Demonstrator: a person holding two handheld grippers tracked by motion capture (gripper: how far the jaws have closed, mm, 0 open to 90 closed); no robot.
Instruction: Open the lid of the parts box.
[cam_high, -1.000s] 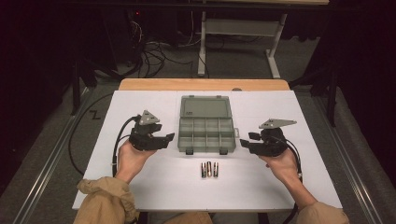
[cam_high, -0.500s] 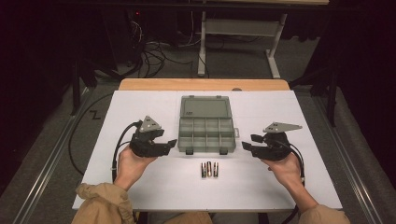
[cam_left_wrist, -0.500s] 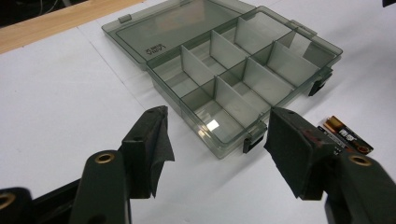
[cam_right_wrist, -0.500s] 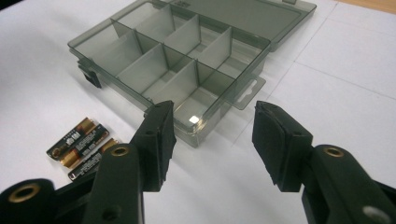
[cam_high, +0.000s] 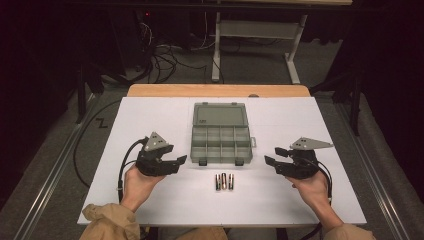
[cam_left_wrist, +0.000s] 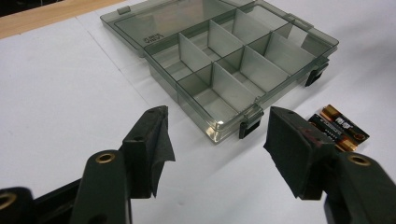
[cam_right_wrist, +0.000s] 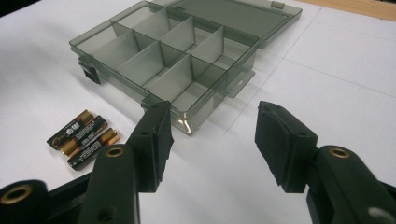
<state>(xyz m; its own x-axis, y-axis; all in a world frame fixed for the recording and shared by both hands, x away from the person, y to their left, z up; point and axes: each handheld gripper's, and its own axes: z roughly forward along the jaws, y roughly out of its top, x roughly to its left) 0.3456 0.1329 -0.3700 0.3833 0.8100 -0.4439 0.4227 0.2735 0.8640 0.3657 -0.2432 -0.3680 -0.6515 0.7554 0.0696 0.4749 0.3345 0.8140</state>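
A grey see-through compartment box (cam_high: 221, 137) lies open in the middle of the white table (cam_high: 150, 115), its lid folded back and its compartments bare. Three black-and-gold batteries (cam_high: 224, 181) lie side by side just in front of it. My left gripper (cam_high: 182, 160) hovers left of the box, open with nothing between its jaws. My right gripper (cam_high: 272, 156) hovers right of the batteries, open and holding nothing; its jaws have just been opening. The left gripper view looks between its own open jaws (cam_left_wrist: 217, 135) at the box (cam_left_wrist: 233, 60) and batteries (cam_left_wrist: 340, 128). The right gripper view shows its own gripper (cam_right_wrist: 212, 135), box (cam_right_wrist: 177, 51) and batteries (cam_right_wrist: 84, 137).
A wooden strip (cam_high: 220, 90) runs along the table's far edge. Beyond it stand a white metal frame (cam_high: 260, 30) and tangled cables (cam_high: 165, 55) on the dark floor. Each gripper trails a black cable (cam_high: 125, 165) toward the near edge.
Both hands have drifted a little toward the near edge of the table. The right gripper's jaws stand wider apart than before.
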